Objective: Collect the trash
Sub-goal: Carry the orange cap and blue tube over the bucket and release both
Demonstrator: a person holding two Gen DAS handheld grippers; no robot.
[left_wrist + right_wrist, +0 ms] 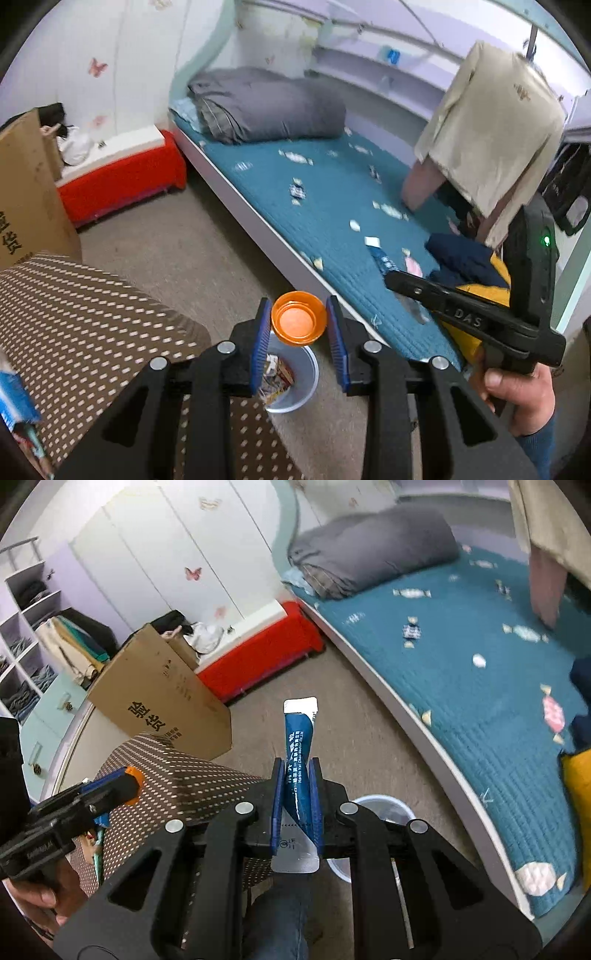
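L gripper (299, 321) w/ cap (298, 317) over bin (308, 373)

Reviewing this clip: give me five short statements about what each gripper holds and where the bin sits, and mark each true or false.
1. The left gripper holds an orange cap. True.
2. The right gripper is empty. False: it is shut on a blue sachet.
3. The clear bin stands on the bed. False: it stands on the floor beside the bed.
4. The bin already holds wrappers. True.
5. The folded duvet is red. False: grey.
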